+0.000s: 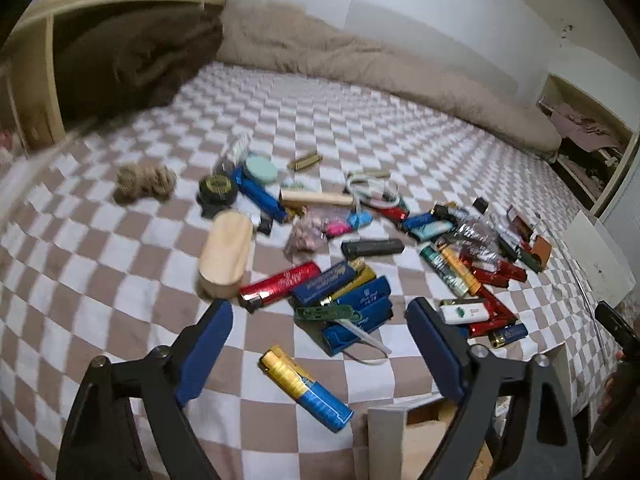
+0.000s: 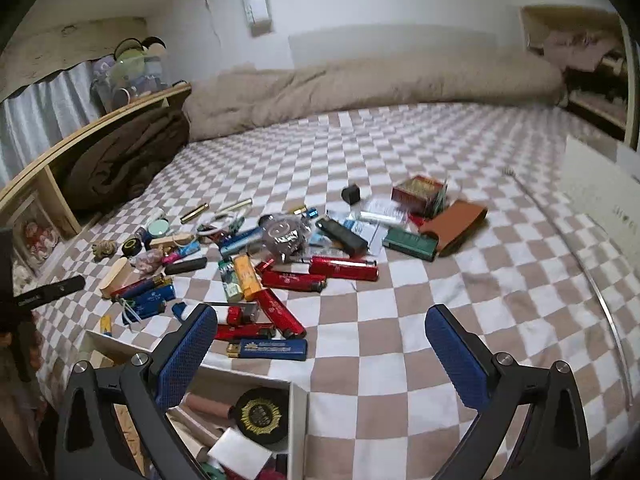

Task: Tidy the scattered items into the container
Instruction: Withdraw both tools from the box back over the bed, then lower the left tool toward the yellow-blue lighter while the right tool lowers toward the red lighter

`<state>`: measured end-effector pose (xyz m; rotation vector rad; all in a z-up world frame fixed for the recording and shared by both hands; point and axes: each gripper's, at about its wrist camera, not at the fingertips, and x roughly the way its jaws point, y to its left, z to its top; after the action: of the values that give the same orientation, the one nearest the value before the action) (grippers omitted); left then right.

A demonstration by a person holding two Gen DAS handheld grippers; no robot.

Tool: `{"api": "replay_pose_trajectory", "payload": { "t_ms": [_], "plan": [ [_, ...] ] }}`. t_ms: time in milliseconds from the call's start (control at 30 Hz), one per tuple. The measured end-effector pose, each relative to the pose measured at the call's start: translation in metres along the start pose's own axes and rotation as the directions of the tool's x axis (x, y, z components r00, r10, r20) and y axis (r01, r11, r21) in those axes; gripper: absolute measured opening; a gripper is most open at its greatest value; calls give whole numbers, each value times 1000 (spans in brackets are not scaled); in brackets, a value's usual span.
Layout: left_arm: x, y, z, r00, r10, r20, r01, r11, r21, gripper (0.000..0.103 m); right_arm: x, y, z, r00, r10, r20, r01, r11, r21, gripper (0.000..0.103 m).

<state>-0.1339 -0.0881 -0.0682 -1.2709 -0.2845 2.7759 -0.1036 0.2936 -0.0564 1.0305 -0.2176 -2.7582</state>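
On the checkered bedspread [image 1: 120, 264], lighters [image 1: 280, 286] scattered; left hand-held gripper [image 1: 320, 316] open.

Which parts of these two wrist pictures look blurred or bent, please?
Left wrist view: the wooden shelf at the far left is smeared by motion, while the gold-and-blue lighter near the tool is sharp. Right wrist view: the orange pouch looks soft. Both: fisheye bends the checked sheet, and the corners are dark.
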Motion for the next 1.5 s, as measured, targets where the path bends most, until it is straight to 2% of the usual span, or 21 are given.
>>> {"api": "replay_pose_trajectory", "payload": {
  "t_ms": [167, 367, 400, 500, 667, 800, 967, 1033, 1167, 1267, 1333, 1500],
  "plan": [
    [19, 6, -7, 998, 51, -47, -51, 999, 4, 89, 20, -10, 0, 999, -9, -42, 10, 1000, 2, 103],
    [31, 15, -19, 986, 135, -97, -127, 989, 77, 89, 46, -24, 4, 996, -30, -84, 31, 999, 11, 103],
    [33, 17, -20, 984, 142, -107, -133, 987, 86, 89, 50, -26, 4, 995, -31, -90, 33, 999, 13, 103],
    [39, 23, -16, 984, 104, -147, -92, 992, 84, 89, 65, -33, 8, 993, -22, -120, 26, 999, 26, 103],
    [54, 29, -13, 965, 187, -186, -157, 974, 162, 89, 89, -41, 17, 980, 11, -196, -1, 999, 54, 103],
    [60, 33, -16, 959, 193, -208, -149, 966, 210, 89, 103, -34, 25, 959, 23, -284, -24, 1000, 0, 103],
    [69, 28, -12, 950, 216, -224, -150, 948, 280, 89, 126, -33, 39, 927, -86, -365, 52, 994, -100, 103],
    [74, 25, -10, 947, 233, -222, -155, 935, 318, 91, 137, -39, 46, 916, -99, -390, 74, 994, -79, 103],
    [77, 19, -11, 949, 238, -208, -146, 914, 380, 92, 159, -43, 53, 894, -16, -449, 45, 998, 54, 103],
    [74, 25, -12, 952, 212, -218, -118, 918, 380, 92, 174, -37, 54, 881, 27, -473, 34, 992, 120, 103],
    [72, 26, -14, 953, 209, -219, -111, 915, 389, 92, 182, -32, 52, 870, -4, -493, 73, 990, 120, 103],
    [63, 30, -19, 955, 223, -198, -127, 905, 406, 92, 187, -22, 49, 863, -109, -493, 142, 989, 29, 103]
  ]
}}
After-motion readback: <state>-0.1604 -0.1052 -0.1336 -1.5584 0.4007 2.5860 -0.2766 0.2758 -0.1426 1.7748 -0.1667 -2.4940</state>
